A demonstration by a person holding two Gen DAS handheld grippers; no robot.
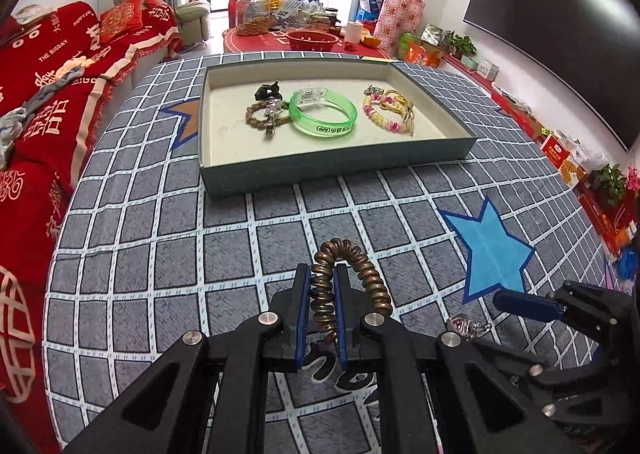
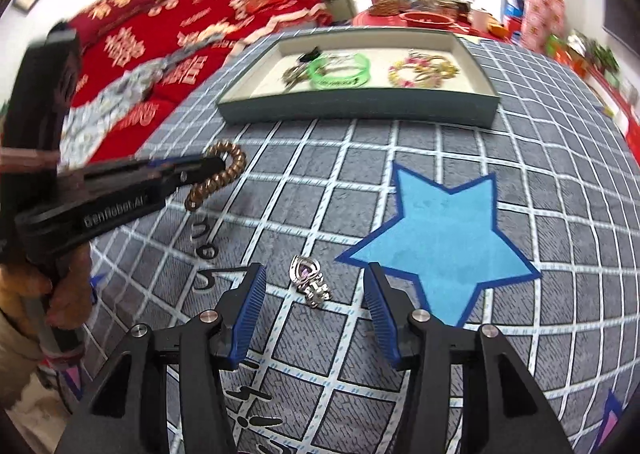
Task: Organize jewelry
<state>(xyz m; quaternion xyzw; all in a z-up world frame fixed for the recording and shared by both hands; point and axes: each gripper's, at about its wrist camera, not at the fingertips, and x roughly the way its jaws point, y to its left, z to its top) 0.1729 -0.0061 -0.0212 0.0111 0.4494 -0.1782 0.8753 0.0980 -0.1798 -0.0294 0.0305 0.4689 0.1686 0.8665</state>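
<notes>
My left gripper [image 1: 323,274] is shut on a bronze coiled bracelet [image 1: 362,266], held above the checked cloth; it also shows in the right wrist view [image 2: 218,174]. My right gripper [image 2: 314,286] is open, its fingers either side of a small silver charm with a pink stone [image 2: 310,280] lying on the cloth. The charm shows in the left wrist view [image 1: 466,326] too, beside the right gripper's fingertip [image 1: 524,304]. A shallow teal box [image 1: 332,174] holds a green bangle [image 1: 324,112], a beaded bracelet [image 1: 386,114] and a braided bracelet with a clip [image 1: 266,116].
The table wears a grey checked cloth with a blue star [image 1: 490,250] and an orange star [image 1: 186,120]. A red-covered sofa [image 1: 52,94] runs along the left. A cluttered red table [image 1: 300,34] stands beyond.
</notes>
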